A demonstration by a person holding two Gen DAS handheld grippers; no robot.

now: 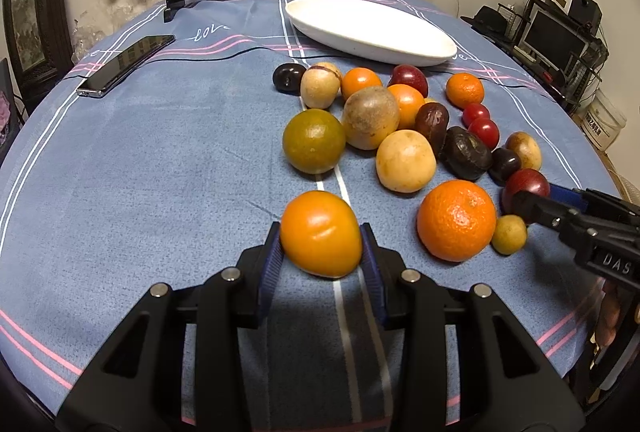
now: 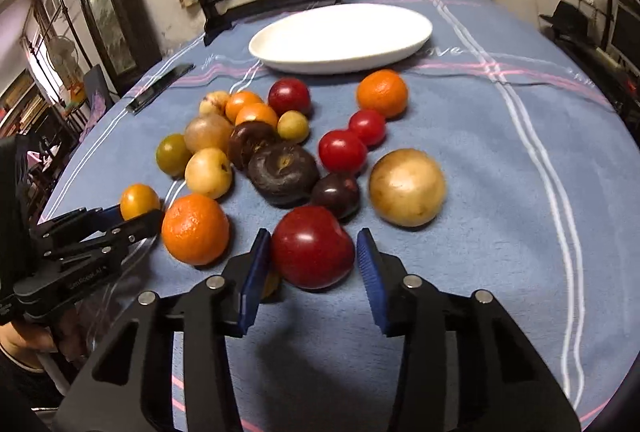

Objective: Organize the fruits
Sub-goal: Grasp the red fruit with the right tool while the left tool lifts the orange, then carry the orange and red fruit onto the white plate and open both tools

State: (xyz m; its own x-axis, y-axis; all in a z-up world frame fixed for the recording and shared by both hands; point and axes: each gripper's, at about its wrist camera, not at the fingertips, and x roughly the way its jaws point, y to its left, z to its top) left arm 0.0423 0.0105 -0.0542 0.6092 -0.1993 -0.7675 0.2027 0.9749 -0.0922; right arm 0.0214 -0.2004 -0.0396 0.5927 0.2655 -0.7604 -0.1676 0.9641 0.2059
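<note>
Fruit is heaped mid-table, before a white dish [image 2: 340, 38] toward the far edge. A smooth orange fruit [image 1: 320, 234] is pinched by the left tongs [image 1: 322, 252]. A red plum [image 2: 312, 246] is touched by only one pad of the right tongs [image 2: 314, 266], so they are not yet clamped.

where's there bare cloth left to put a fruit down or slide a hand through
Bare blue tablecloth lies between the black phone and the green-yellow round fruit. More runs right of the white stripes, past the tan round fruit. The white oval dish is empty. The middle fruit pile before the dish is crowded, touching.
</note>
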